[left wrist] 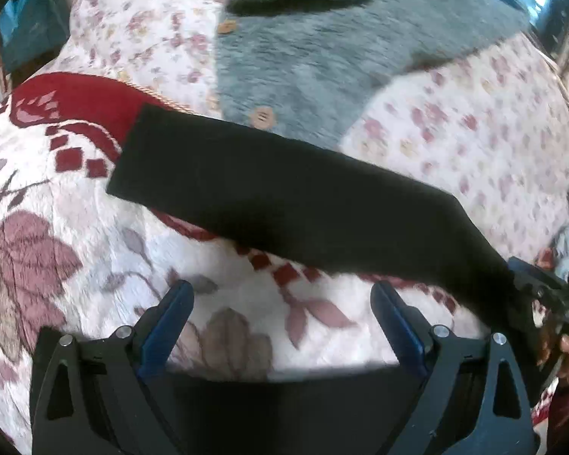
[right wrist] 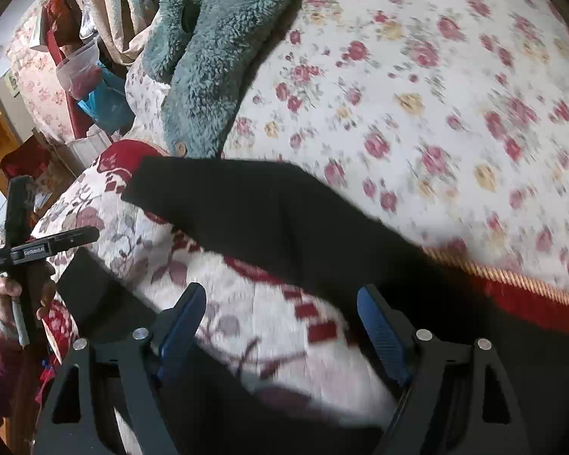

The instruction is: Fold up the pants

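Black pants [left wrist: 284,193] lie spread on a bed, one leg stretching away to the upper left over a red-and-white flowered blanket [left wrist: 76,250]. The same leg shows in the right wrist view [right wrist: 265,212]. More black cloth lies under both grippers at the bottom of each view. My left gripper [left wrist: 280,299] is open and empty just above the blanket, near the leg's near edge. My right gripper [right wrist: 280,303] is open and empty, its right finger [right wrist: 379,326] over black cloth. The other gripper shows at the right edge of the left view [left wrist: 546,295] and at the left edge of the right view [right wrist: 38,246].
A grey-blue fluffy garment with wooden buttons [left wrist: 341,57] lies beyond the pants on a rose-print bedspread [right wrist: 436,76]. A blanket's gold-corded red edge [right wrist: 512,284] runs at the right. Furniture, a plastic tub [right wrist: 79,68] and curtains stand past the bed's left side.
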A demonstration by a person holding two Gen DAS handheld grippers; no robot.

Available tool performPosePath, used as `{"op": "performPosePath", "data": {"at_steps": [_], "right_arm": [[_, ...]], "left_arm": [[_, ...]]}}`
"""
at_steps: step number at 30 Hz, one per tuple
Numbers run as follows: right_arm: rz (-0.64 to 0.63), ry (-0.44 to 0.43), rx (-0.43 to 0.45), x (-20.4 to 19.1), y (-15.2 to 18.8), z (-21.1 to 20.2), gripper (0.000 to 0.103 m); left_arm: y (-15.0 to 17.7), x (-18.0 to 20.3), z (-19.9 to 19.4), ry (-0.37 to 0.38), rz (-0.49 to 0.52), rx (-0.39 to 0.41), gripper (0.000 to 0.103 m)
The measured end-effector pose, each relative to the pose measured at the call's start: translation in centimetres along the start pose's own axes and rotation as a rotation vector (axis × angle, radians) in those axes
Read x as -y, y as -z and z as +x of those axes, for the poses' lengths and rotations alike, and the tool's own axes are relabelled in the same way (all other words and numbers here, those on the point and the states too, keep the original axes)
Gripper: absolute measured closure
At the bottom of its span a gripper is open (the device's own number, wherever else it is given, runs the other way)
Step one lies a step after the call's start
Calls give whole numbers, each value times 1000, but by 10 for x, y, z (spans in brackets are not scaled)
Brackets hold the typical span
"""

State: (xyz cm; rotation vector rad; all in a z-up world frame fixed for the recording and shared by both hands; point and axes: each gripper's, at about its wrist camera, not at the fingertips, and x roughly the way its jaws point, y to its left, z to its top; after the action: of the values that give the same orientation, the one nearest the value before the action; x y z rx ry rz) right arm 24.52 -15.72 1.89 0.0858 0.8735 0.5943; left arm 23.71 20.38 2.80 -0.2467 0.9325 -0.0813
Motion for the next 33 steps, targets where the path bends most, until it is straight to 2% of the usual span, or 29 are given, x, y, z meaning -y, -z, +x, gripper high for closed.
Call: {"op": "performPosePath", "data": {"at_steps": [5, 11, 15, 18, 20, 26, 28, 29, 33], "right_arm": [[-48, -86, -13, -25, -32, 32, 17], [-214, -42, -34, -70, -69, 89, 17], [-192, -104, -39, -84, -86, 110, 17], [-215, -110, -26, -93, -91, 120, 17], [-239, -107, -31, -99, -93, 126, 17], [-165, -174, -44, -99, -85, 134, 16], [-151, -193, -46, -96, -80, 130, 16], [-144, -196, -42, -94, -76, 125, 16], [-117, -214, -24, -82, -68, 106, 16]], "left_arm": [[-19, -25, 12, -43, -37, 5, 9], [-43, -54, 18, -71, -54, 25, 9], [-64, -73, 22, -66, -62, 42, 9], [-77, -85, 30, -62, -63, 32, 9], [-84, -93, 35, -100, -64, 23, 9], [-101, -109, 65, -147, -54, -37, 9], [-105, -111, 76, -161, -56, -41, 8], [-106, -111, 80, -161, -52, -42, 0], [-113, -102, 95, -157, -29, -45, 0]]}}
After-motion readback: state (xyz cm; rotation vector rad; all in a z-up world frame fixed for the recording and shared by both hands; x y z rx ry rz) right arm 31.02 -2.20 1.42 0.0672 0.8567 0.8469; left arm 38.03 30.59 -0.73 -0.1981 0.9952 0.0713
